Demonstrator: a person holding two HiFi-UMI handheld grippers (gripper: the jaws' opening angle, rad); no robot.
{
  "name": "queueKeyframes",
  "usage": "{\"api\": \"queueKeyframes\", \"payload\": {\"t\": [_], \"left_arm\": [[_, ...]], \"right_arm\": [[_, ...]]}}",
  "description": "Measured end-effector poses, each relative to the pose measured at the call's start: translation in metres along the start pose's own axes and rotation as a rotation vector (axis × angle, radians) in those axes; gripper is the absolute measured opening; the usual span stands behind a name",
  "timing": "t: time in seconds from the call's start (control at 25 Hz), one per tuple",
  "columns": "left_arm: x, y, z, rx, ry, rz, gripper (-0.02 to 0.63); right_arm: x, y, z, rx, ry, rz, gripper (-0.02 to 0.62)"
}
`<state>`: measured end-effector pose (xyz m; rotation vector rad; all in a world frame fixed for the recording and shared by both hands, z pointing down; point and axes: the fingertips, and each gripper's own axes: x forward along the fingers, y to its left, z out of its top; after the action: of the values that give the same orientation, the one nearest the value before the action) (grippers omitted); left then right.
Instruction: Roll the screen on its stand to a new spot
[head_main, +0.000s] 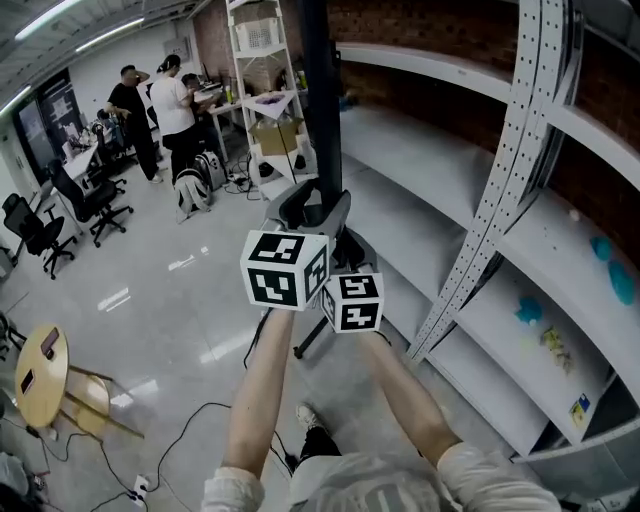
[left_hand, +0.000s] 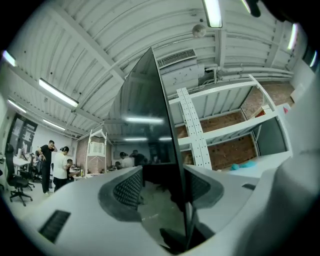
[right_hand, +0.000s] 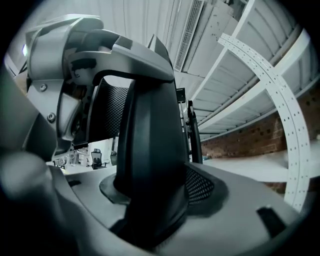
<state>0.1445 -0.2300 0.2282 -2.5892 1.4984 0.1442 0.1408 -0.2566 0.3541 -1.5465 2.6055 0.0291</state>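
The black screen (head_main: 320, 90) stands edge-on straight ahead on its stand, and one stand leg (head_main: 310, 345) reaches the floor below my hands. My left gripper (head_main: 312, 212) is at the screen's edge. In the left gripper view the thin dark panel (left_hand: 145, 110) runs between the jaws of that gripper (left_hand: 165, 187), close to the right pad, with a gap to the left pad. My right gripper (head_main: 345, 250) sits just below and to the right. In the right gripper view this gripper (right_hand: 150, 195) is shut on a thick black rear part (right_hand: 150, 140) of the screen, which fills the space between its pads.
White shelving (head_main: 560, 250) with a perforated upright (head_main: 500, 200) runs along the right, with small blue things (head_main: 530, 310) on it. A white rack (head_main: 265, 90) stands behind the screen. People (head_main: 160, 110), office chairs (head_main: 90, 200), a round wooden table (head_main: 40, 375) and floor cables (head_main: 190, 430) are at the left.
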Motion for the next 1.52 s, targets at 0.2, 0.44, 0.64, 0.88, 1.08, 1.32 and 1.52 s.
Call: {"api": "queueKeyframes", "payload": {"t": [0.2, 0.44, 0.64, 0.88, 1.08, 1.32, 1.52], "left_arm": [[-0.036, -0.025, 0.012, -0.006, 0.000, -0.033, 0.249], [-0.075, -0.051, 0.020, -0.018, -0.007, -0.077, 0.249], [-0.111, -0.067, 0.024, -0.022, -0.001, -0.116, 0.249], [-0.163, -0.081, 0.037, -0.039, -0.014, -0.156, 0.248], [-0.198, -0.107, 0.045, -0.048, -0.020, -0.170, 0.247], [-0.231, -0.155, 0.051, -0.047, -0.018, -0.162, 0.247], [-0.256, -0.206, 0.059, -0.045, -0.021, -0.134, 0.245]], "right_arm": [[-0.041, 0.017, 0.004, -0.011, 0.015, -0.033, 0.261], [-0.084, 0.037, 0.012, -0.012, 0.008, -0.069, 0.261], [-0.117, 0.058, 0.010, -0.010, 0.011, -0.111, 0.261], [-0.158, 0.097, 0.019, -0.017, -0.002, -0.144, 0.262], [-0.199, 0.112, 0.023, -0.019, -0.011, -0.157, 0.262], [-0.258, 0.116, 0.026, -0.013, -0.020, -0.154, 0.262], [-0.314, 0.111, 0.033, -0.011, -0.027, -0.125, 0.264]]}}
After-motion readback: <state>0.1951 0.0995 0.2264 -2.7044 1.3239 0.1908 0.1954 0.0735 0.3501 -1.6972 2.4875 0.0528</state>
